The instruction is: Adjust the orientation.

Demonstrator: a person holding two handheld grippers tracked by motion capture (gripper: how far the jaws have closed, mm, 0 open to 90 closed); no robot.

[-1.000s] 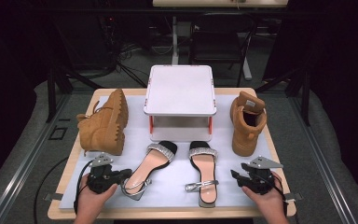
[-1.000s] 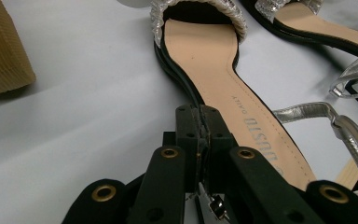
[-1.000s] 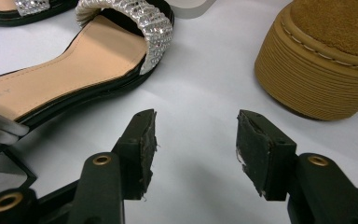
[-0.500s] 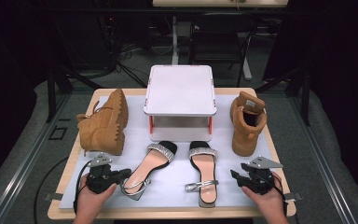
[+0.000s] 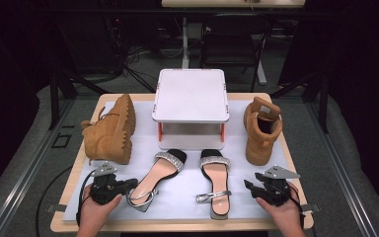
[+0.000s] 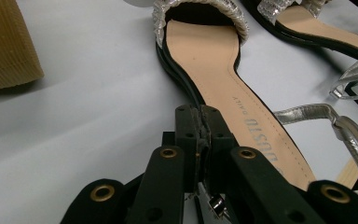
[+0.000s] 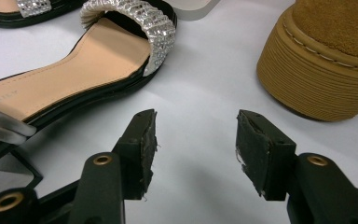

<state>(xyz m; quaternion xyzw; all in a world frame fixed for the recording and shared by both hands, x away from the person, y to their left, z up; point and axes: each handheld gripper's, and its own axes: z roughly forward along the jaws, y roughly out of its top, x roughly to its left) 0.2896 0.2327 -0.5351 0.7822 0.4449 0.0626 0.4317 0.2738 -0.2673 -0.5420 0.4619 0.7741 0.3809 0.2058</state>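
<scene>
Left gripper (image 6: 200, 135) was seen clenched, fingers pressed together with nothing between, just beside the left sandal (image 5: 155, 180); right gripper (image 7: 196, 147) was held released beside the right sandal (image 5: 216, 185); both sandals lay on the bench (image 5: 187, 224) before the white rack (image 5: 190, 96); left fingers judged to need parting before the strap is approached; nothing was found shifted against the earlier frames.

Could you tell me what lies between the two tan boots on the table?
In the high view, the white two-tier shelf stands between the left boot and the right boot.
</scene>
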